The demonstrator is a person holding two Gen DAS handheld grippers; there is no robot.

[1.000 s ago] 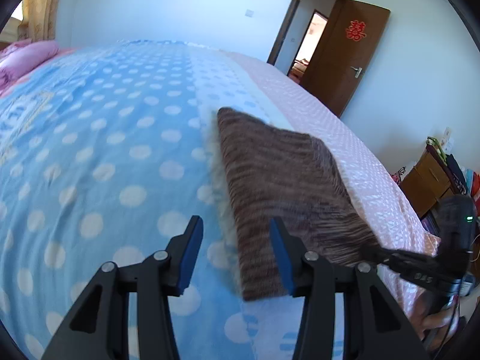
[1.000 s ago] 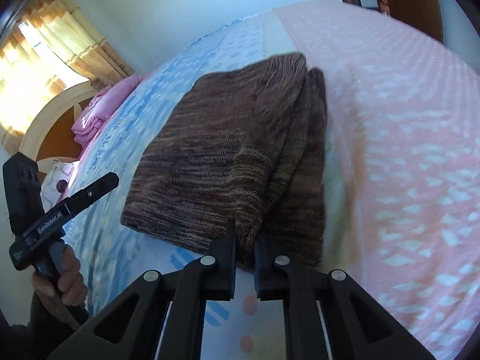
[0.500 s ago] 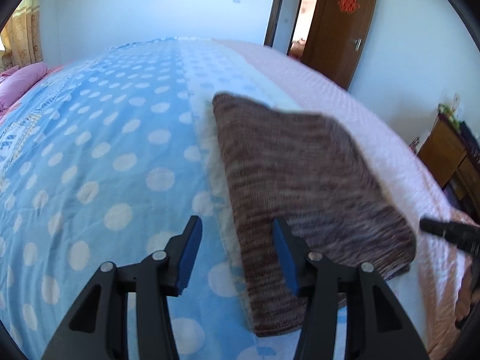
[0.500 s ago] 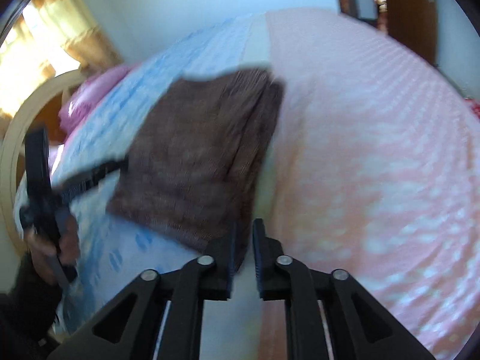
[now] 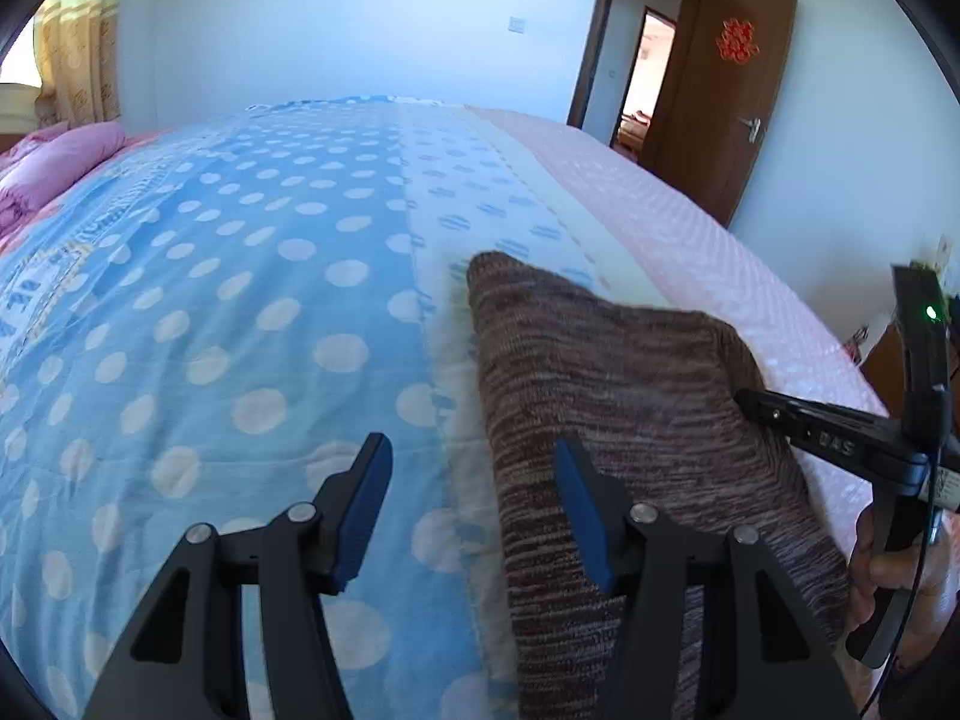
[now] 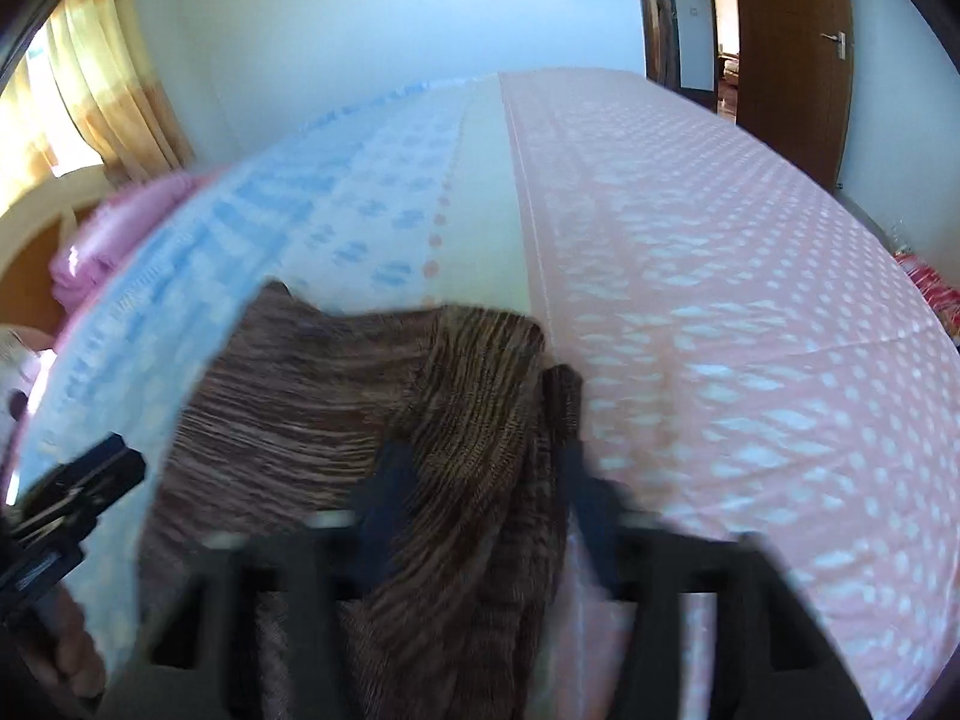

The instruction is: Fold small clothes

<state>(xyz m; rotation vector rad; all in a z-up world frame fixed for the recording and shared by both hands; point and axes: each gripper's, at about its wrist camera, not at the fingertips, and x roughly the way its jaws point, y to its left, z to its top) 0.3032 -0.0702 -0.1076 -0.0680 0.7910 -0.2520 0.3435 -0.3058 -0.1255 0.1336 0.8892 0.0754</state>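
Observation:
A brown knitted garment (image 5: 630, 420), folded into a thick pad, lies on the bed (image 5: 240, 330). My left gripper (image 5: 474, 516) hovers at its near left edge. Its jaws are opening, and the garment's left border shows between the blue pads (image 5: 576, 510), which do not press on it. In the right wrist view the garment (image 6: 300, 420) fills the lower middle. My right gripper (image 6: 480, 480) is blurred, its fingers apart on either side of a raised fold and closing on it. From the left wrist view the right gripper (image 5: 756, 405) reaches over the garment's right edge.
The bed sheet is blue with white dots on the left and pink (image 6: 750, 300) on the right. A pink quilt (image 5: 54, 162) lies at the far left. An open brown door (image 5: 738, 90) stands behind the bed. A hand (image 5: 888, 576) holds the right gripper.
My right gripper was shut at the garment's near edge; now its fingers are spread astride a fold further in. The left jaws have widened and moved along the left edge.

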